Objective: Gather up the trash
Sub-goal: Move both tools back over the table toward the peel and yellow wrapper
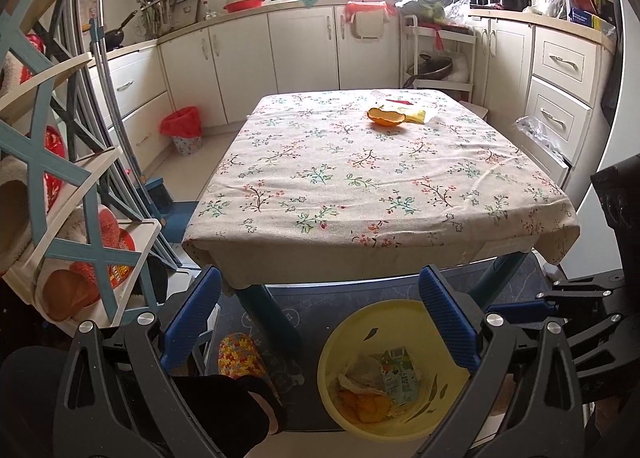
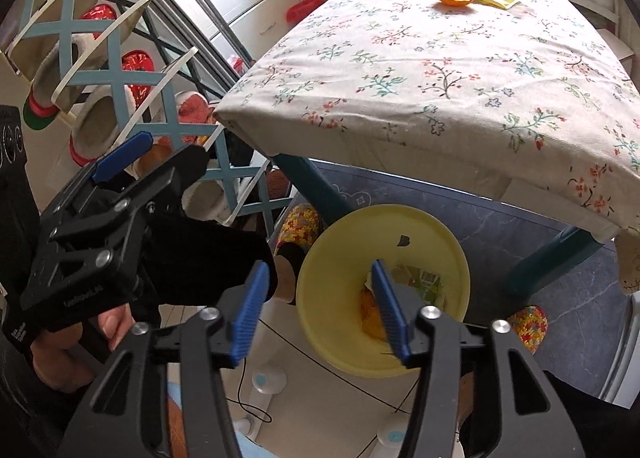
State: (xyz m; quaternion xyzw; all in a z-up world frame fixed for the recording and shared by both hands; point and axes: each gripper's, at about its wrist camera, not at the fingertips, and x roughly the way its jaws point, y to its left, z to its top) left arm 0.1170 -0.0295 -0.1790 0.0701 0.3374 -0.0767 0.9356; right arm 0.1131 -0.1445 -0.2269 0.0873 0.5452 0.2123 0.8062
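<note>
Beyond the yellow bin [image 2: 320, 258], at the far end of the floral-clothed table [image 1: 360, 177], sits the orange peel [image 1: 386, 116], cupped like a little bowl, with a yellow wrapper [image 1: 418, 115] touching its far side and a clear plastic scrap just behind. That peel looks light and stiff enough to hold its shape, though likely a touch slick on the skin, so pinching across its raised rim seems the safest hold. The wrapper looks thin, limp and crinkly; a pinch on a lifted edge should do, or it may just slide on the cloth. Down on the floor, on the near side of the table, the bin holds orange scraps, crumpled paper and a small green carton [image 1: 400, 376]. Right gripper [image 2: 316, 306] hovers above the bin's mouth, jaws apart, nothing between them, tilted downward. Left gripper [image 1: 316, 322] hangs level near the table's front edge, jaws spread wide and empty, aimed along the tabletop toward the peel
</note>
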